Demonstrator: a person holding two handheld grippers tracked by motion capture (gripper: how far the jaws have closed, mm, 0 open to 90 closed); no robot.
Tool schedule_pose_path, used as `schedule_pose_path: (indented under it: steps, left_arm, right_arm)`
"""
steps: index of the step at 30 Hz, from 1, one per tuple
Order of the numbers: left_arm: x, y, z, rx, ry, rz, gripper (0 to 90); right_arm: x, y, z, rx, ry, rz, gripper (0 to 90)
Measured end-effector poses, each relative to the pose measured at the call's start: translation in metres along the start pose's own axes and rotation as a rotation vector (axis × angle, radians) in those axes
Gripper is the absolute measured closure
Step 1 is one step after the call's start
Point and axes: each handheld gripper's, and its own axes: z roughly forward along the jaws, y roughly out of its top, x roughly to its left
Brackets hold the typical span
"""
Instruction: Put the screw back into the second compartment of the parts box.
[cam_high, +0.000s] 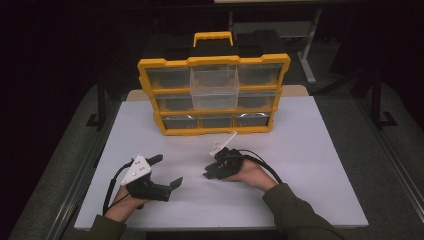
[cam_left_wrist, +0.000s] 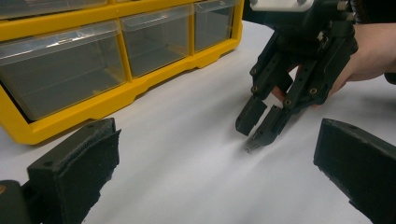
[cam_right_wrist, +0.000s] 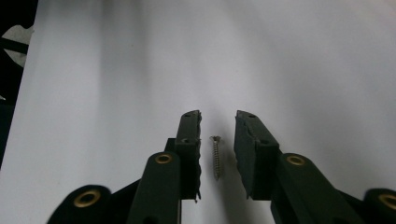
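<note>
Here screw (cam_right_wrist: 216, 157) lies between right tongs (cam_right_wrist: 217, 122), untouched.

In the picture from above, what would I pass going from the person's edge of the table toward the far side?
Left gripper with its grey three-cornered plate → right gripper, a little farther in → a bare stretch of the white table → the yellow drawer organizer standing upright → its yellow handle on top.
</note>
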Motion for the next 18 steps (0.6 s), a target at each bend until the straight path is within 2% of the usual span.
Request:
schedule_pose_path:
  steps: [12,15,18]
  left_arm:
    - [0.0000,-0.0001,-0.0002,0.000,0.000,-0.002,0.0]
    - [0.0001,-0.0001,0.0002,0.003,0.000,0.003,0.0]
    - [-0.0008,0.0001,0.0001,0.006,-0.005,0.005,0.0]
  right_arm:
    - [-0.0015,-0.0021,0.0086,0.015,0.002,-0.030,81.3]
    - [-0.0007,-0.0019,0.0094,0.018,-0.022,-0.055,86.3]
    - [0.0000,-0.0018,0.0095,0.020,-0.030,-0.054,87.1]
